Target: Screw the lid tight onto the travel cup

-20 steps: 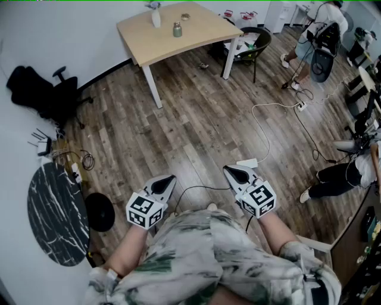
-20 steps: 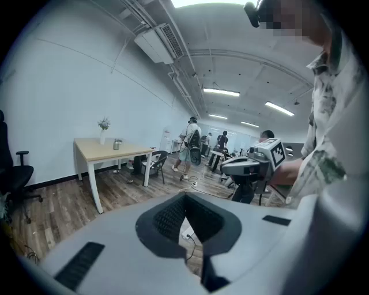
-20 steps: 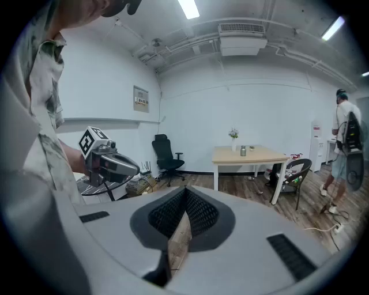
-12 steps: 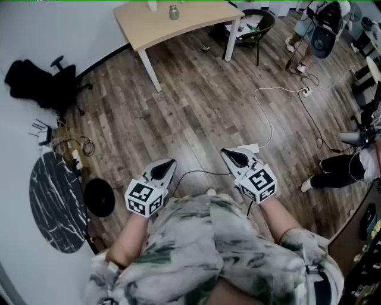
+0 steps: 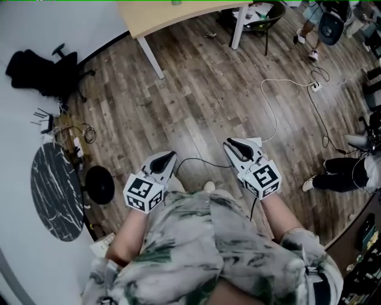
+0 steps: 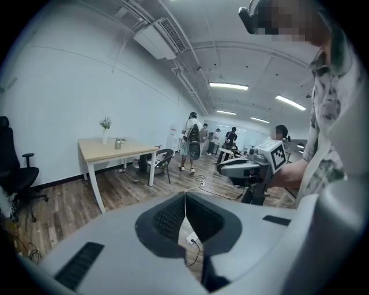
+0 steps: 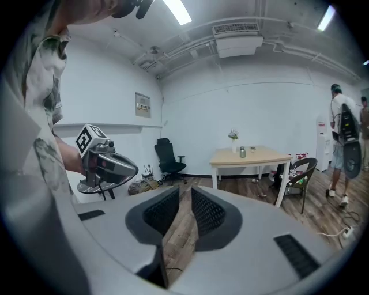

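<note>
Wooden table [image 5: 178, 15] has slid nearly out of view.

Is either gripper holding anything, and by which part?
Nothing is held. The left gripper is shut empty; the right gripper has its fingers slightly apart, only floor between them. The cup sits on the far table.

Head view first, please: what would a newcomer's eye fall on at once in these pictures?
The two grippers stand out, held over the wooden floor: the left gripper shut, the right gripper slightly open, both empty. Far ahead stands the light table carrying the small travel cup.
</note>
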A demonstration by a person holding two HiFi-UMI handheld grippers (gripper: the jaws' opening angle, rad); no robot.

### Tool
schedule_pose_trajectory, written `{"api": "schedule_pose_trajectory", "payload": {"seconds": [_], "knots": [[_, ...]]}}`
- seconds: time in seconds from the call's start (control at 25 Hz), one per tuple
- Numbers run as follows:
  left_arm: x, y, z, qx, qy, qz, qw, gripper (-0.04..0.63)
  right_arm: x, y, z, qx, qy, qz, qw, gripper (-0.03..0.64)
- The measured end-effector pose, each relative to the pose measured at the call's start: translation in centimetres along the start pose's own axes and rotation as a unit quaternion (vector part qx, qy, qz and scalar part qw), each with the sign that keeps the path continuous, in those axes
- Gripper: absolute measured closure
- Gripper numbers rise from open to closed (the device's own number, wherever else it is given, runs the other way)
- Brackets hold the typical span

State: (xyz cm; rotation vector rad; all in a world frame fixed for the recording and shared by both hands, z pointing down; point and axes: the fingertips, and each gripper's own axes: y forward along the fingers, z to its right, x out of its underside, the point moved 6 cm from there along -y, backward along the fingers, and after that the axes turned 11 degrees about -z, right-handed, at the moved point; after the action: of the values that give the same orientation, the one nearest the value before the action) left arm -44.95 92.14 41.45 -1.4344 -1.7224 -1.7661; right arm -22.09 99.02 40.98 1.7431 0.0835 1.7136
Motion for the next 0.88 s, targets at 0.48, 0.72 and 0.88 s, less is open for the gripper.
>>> {"api": "schedule_pose_trajectory", "payload": {"seconds": [0.48, 0.72, 0.88], "knots": [[-5.8, 5.6, -12.6, 0.019, 0.007, 0.016, 0.9997, 0.444, -5.8, 9.6, 6.6, 0.045, 0.017, -0.004, 0.999, 0.437], [-10.4, 7.8, -22.5, 0.043, 0.027, 0.019, 0.9985, 0.442, -11.8, 17.1, 10.1, 0.073, 0.011, -0.017, 0.997, 0.440], [-12.1, 8.7, -28.1, 0.054, 0.037, 0.020, 0.9977, 0.442, -15.0, 21.9, 10.8, 0.080, 0.007, -0.022, 0.997, 0.446]]}}
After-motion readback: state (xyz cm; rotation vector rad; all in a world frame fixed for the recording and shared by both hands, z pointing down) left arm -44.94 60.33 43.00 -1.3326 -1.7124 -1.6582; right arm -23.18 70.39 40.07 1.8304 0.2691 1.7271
